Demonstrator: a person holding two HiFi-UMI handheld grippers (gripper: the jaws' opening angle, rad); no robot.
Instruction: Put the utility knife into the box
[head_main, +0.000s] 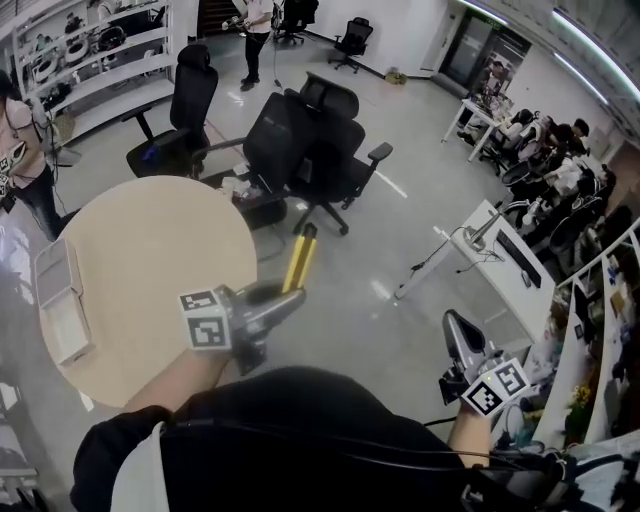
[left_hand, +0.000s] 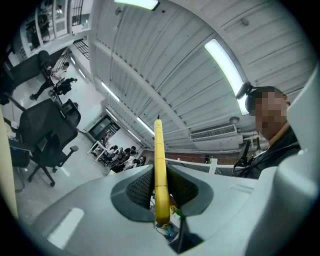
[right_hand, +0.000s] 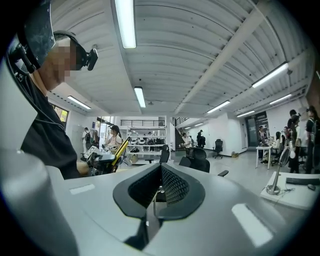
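The left gripper (head_main: 288, 300) pinches the yellow utility knife (head_main: 299, 258) near one end, its length jutting past the edge of the round table (head_main: 150, 250). The white box (head_main: 62, 300) lies at the table's left side (well apart from the knife). The right gripper (head_main: 458, 330) has its jaws pressed together, empty

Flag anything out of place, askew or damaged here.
Nothing spilled or damaged. The utility knife, clamped in the left tongs, juts past the table rim over the floor, away from the box.
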